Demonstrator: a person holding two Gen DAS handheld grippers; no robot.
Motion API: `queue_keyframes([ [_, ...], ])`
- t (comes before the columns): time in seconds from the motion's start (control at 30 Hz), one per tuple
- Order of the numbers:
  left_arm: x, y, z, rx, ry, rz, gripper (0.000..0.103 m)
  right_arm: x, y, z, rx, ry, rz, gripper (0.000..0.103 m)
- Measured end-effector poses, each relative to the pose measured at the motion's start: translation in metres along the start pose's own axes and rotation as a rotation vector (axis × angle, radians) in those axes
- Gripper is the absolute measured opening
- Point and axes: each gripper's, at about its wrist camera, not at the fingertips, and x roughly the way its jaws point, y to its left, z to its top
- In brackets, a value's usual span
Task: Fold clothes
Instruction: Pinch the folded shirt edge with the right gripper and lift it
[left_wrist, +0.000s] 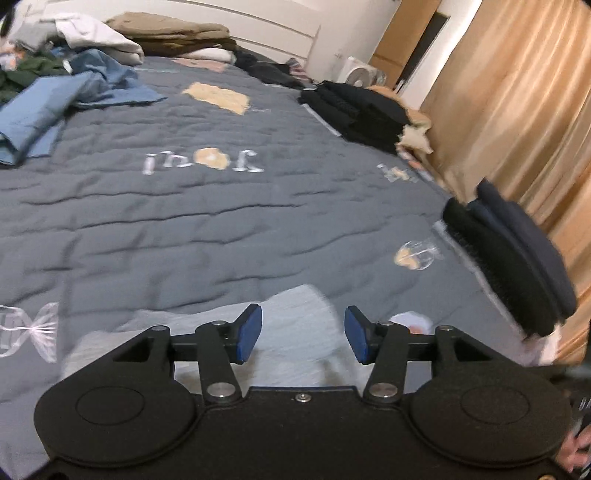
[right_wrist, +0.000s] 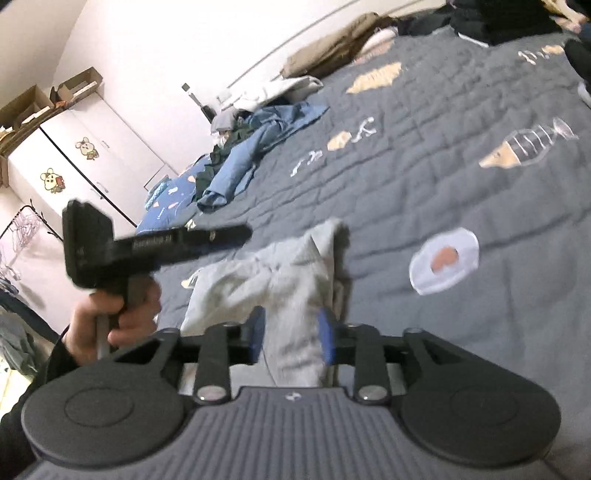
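A light grey garment (left_wrist: 295, 310) lies crumpled on the dark grey quilted bedspread (left_wrist: 221, 221), close in front of both grippers. My left gripper (left_wrist: 303, 334) hovers over its near part with the blue pads well apart and nothing pinched between them. In the right wrist view the same grey garment (right_wrist: 280, 273) stretches away from my right gripper (right_wrist: 292, 334), whose pads stand either side of a strip of the cloth without visibly squeezing it. A hand (right_wrist: 110, 317) holds the left gripper (right_wrist: 236, 234), seen from the side just left of the garment.
Blue clothes (left_wrist: 55, 103) lie heaped at the far left with white and green ones. Folded black stacks (left_wrist: 362, 110) and a dark folded pile (left_wrist: 517, 254) line the right bed edge by the curtain (left_wrist: 517, 110). Brown folded items (left_wrist: 177, 33) sit at the headboard. A white wardrobe (right_wrist: 74, 158) stands beyond.
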Motion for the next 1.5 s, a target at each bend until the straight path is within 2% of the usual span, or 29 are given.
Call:
queue_keyframes([
  [0.17,-0.006,0.015,-0.006,0.065,0.031,0.133,0.05,0.026,0.004,0.015,-0.032,0.007,-0.046,0.037],
  [0.27,-0.008,0.023,-0.011,0.091,0.036,0.184,0.05,0.036,0.01,0.017,-0.059,0.014,-0.067,0.038],
  [0.5,0.014,0.021,-0.027,0.222,0.121,0.242,0.05,0.061,0.028,0.029,-0.14,0.038,-0.097,0.042],
  [0.57,0.018,0.022,-0.033,0.24,0.129,0.241,0.043,0.069,0.029,0.032,-0.147,0.051,-0.103,0.042],
  [0.6,0.016,0.022,-0.034,0.242,0.13,0.225,0.03,0.073,0.03,0.034,-0.149,0.056,-0.105,0.042],
  [0.63,0.015,0.022,-0.034,0.243,0.131,0.208,0.021,0.076,0.031,0.035,-0.148,0.057,-0.104,0.042],
  [0.7,0.01,0.024,-0.035,0.247,0.135,0.175,0.009,0.079,0.034,0.036,-0.152,0.054,-0.1,0.043],
  [0.87,-0.001,0.027,-0.037,0.259,0.147,0.127,0.007,0.086,0.039,0.045,-0.167,0.045,-0.099,0.044],
  [1.0,-0.014,0.03,-0.036,0.253,0.127,0.098,0.005,0.092,0.038,0.051,-0.162,0.038,-0.113,0.045],
  [1.13,-0.044,0.041,-0.027,0.18,0.013,0.018,0.004,0.097,0.037,0.054,-0.157,0.037,-0.12,0.045],
  [1.23,-0.057,0.05,-0.023,0.105,-0.08,0.013,0.004,0.099,0.034,0.056,-0.138,0.033,-0.126,0.046],
  [1.3,-0.057,0.054,-0.023,0.076,-0.115,0.019,0.004,0.101,0.033,0.057,-0.119,0.036,-0.131,0.046],
  [1.4,-0.049,0.052,-0.023,0.079,-0.11,0.019,0.004,0.107,0.034,0.055,-0.13,0.048,-0.136,0.046],
  [1.5,-0.035,0.048,-0.025,0.147,0.012,0.033,0.005,0.112,0.035,0.053,-0.152,0.062,-0.16,0.047],
])
